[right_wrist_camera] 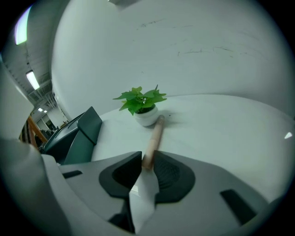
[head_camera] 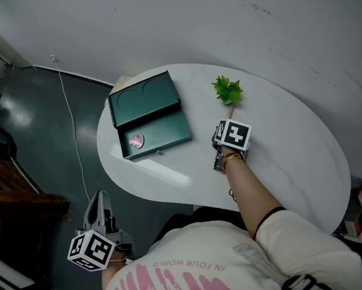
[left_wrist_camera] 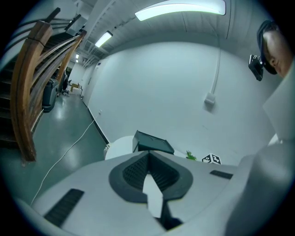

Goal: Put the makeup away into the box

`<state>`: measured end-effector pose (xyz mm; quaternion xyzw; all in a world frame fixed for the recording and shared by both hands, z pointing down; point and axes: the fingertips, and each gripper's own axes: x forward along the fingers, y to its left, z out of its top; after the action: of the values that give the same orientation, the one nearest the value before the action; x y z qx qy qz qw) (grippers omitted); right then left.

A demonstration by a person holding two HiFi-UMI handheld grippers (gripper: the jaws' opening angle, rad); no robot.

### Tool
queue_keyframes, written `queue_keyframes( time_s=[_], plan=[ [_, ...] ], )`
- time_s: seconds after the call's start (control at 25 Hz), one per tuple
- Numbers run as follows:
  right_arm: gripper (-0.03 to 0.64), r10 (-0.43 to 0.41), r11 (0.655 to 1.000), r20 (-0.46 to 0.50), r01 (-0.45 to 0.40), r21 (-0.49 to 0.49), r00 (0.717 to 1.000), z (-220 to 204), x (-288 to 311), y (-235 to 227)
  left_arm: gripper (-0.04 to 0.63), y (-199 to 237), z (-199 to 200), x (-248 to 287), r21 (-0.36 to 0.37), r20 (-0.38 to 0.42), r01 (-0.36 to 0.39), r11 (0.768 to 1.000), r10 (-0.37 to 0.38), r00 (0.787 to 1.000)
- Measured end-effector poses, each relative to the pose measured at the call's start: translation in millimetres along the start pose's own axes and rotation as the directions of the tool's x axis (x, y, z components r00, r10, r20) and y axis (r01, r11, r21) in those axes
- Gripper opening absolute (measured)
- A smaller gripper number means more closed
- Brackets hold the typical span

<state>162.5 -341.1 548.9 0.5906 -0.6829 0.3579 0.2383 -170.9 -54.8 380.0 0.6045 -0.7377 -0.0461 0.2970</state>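
Right gripper (right_wrist_camera: 146, 161) is pinching the near end of one slim, round wooden makeup stick (right_wrist_camera: 154, 136) lying on the smooth white table (head_camera: 283, 138), far tip touching one small potted plant (right_wrist_camera: 146, 115); one dark green rectangular box (head_camera: 149, 116) is sitting open nearby, holding one round pink compact (head_camera: 136, 141); left gripper (left_wrist_camera: 148, 159) is hanging closed, empty.
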Motion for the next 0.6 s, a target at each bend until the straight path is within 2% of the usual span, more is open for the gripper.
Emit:
queue_keyframes(
  time_s=[0.12, 0.28, 0.6],
  plan=[
    [0.069, -0.004, 1.000, 0.000, 0.004, 0.025, 1.000, -6.4, -7.3, -6.7, 0.002, -3.7, 0.9, 1.6, 0.009, 0.000, 0.020, 1.000, -0.020, 1.000],
    [0.062, 0.004, 1.000, -0.006, -0.004, 0.012, 1.000, -20.2, -19.2, -10.3, 0.002, -9.7, 1.9, 5.0, 0.011, -0.003, 0.055, 0.998, -0.055, 0.998],
    [0.060, 0.066, 0.998, -0.058, -0.066, 0.011, 0.996, -56.3, -47.3, -5.6, 0.002, -29.1, -4.2, 12.7, 0.020, -0.023, 0.154, 0.988, -0.153, 0.988]
  ],
)
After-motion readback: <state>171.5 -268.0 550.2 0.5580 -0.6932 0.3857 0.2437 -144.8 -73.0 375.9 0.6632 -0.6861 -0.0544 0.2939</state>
